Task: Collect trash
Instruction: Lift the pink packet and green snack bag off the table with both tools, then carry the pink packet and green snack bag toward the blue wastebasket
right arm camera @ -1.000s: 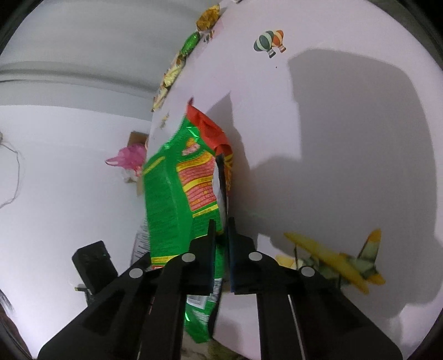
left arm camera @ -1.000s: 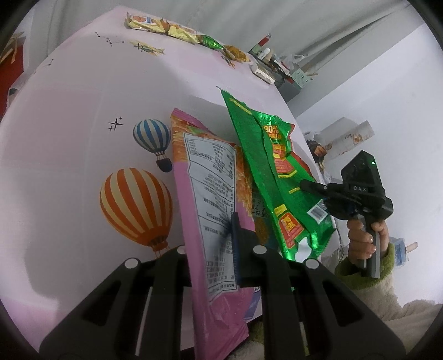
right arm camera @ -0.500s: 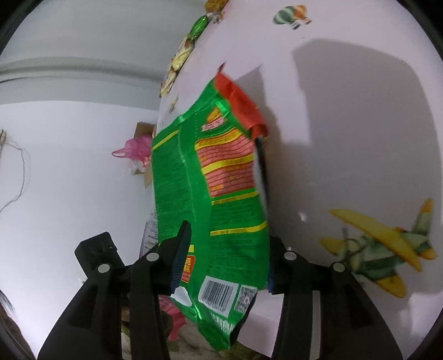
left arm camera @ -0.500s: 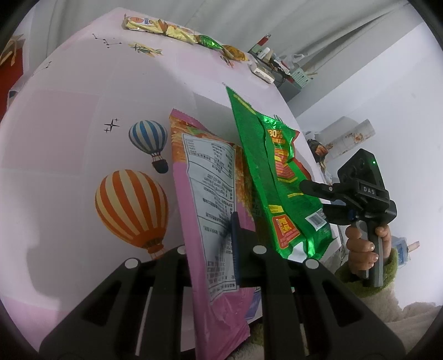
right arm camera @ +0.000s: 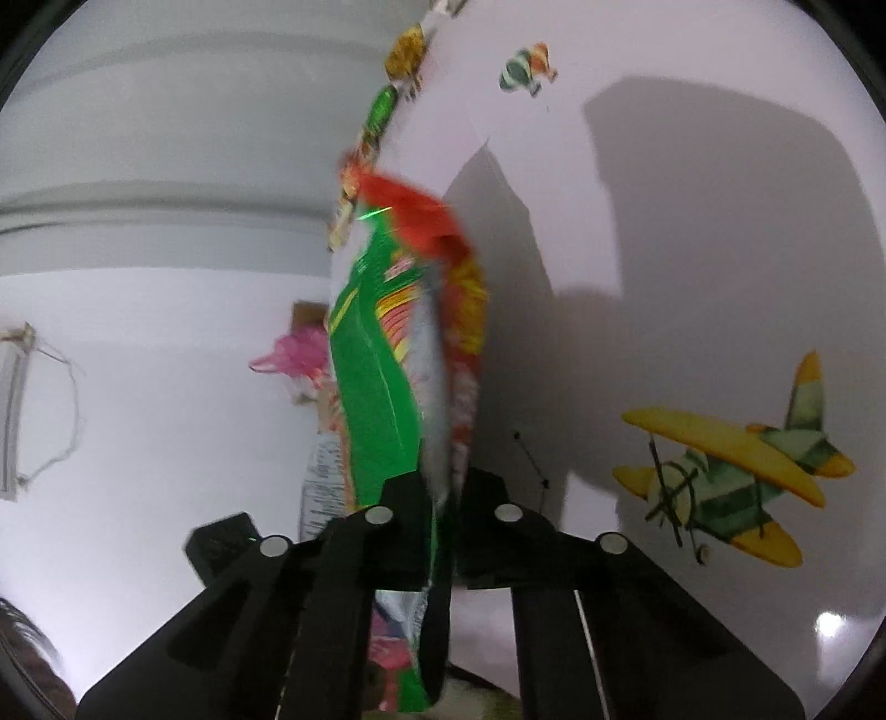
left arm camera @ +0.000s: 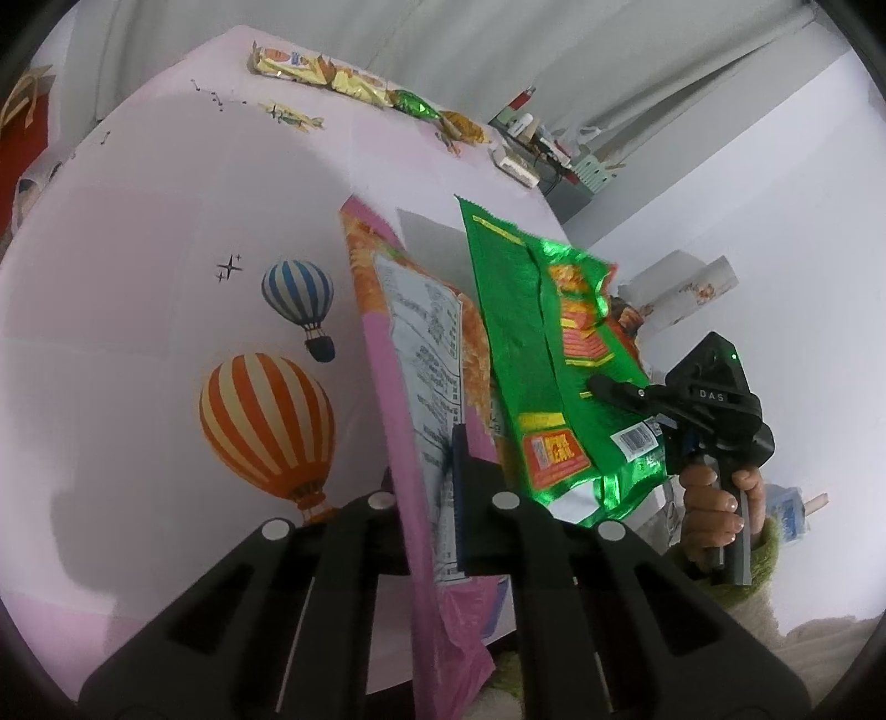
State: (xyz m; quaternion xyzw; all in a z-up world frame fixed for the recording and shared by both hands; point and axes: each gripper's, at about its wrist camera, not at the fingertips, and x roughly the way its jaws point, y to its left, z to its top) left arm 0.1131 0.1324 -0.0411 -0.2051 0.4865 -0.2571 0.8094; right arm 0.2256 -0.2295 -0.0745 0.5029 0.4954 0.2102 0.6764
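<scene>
L hand-held gripper (left arm camera: 443,487): clamped on pink bag (left arm camera: 421,421), held edge-on above worktop (left arm camera: 138,266) | R hand-held gripper (right arm camera: 443,526): jaws just closed onto green bag (right arm camera: 376,387), just beside pink bag | handling: light, limp, slick foil; pinch flat near bottom seam.

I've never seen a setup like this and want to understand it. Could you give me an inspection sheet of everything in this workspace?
Surface: pale pink tablecloth printed with striped balloons and a yellow aeroplane.
Job's things: pink crinkly snack bag and shiny green foil snack bag, both lifted off the table.
Clutter: row of small yellow and green wrappers along the far edge.
Grippers: left gripper shut on the pink bag; right gripper, jaws just closed, shut on the green bag.
Cables: nothing seen on the table; a thin cord hangs on the wall.
Surroundings: white walls, grey curtain, cluttered shelf.
</scene>
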